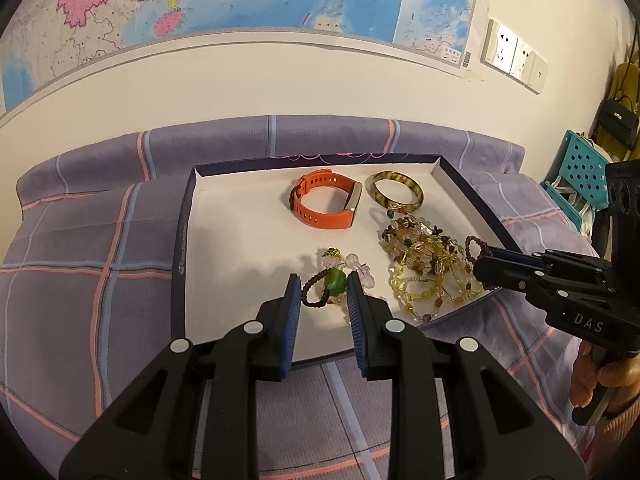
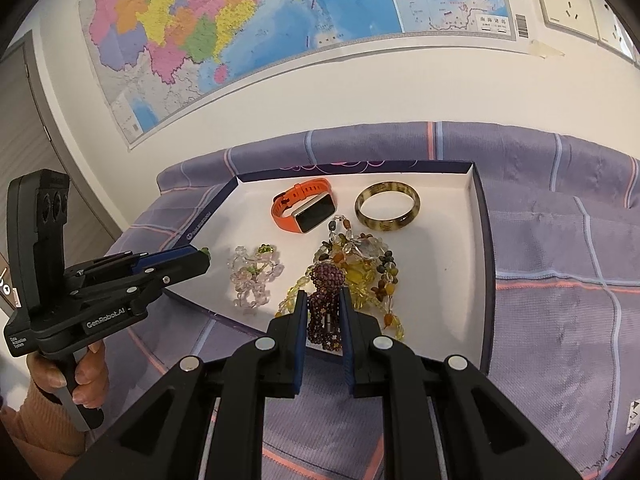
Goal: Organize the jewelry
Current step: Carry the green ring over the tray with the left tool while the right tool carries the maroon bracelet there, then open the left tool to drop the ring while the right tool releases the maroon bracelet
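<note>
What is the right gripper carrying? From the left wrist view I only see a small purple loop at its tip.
Observer: A purple bead bundle fills the gap between the right gripper fingers.
Operator: Is it free of the yellow strands?
Observer: It overlaps the yellow bead pile in the right wrist view; I cannot tell whether they touch.
Operator: Which way does the watch face?
Observer: The orange watch shows a dark rectangular screen toward the right gripper.

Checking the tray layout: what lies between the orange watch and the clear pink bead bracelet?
Bare white tray floor; in the right wrist view nothing lies between the orange watch and the clear pink bead bracelet.
</note>
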{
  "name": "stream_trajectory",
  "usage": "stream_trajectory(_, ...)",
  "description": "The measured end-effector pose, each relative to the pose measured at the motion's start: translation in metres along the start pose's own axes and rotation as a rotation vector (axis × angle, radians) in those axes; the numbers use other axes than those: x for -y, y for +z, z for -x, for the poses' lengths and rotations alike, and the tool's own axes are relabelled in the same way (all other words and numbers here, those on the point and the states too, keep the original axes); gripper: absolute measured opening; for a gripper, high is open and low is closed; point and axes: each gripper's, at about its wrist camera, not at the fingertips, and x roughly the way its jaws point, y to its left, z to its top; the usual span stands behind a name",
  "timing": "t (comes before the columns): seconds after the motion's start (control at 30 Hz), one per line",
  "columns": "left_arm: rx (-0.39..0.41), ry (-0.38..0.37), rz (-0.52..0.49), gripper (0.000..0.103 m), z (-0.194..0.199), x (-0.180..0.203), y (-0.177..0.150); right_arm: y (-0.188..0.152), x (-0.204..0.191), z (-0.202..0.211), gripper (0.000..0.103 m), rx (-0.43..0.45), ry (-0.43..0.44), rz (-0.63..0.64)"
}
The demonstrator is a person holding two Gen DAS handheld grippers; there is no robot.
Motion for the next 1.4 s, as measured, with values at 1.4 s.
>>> stream_trajectory(1.4, -0.044, 0.042, -0.01, 0.024, -0.021, 0.0, -0.001, 0.001, 0.002, -0.02, 0.014, -0.04, -0.01, -0.015)
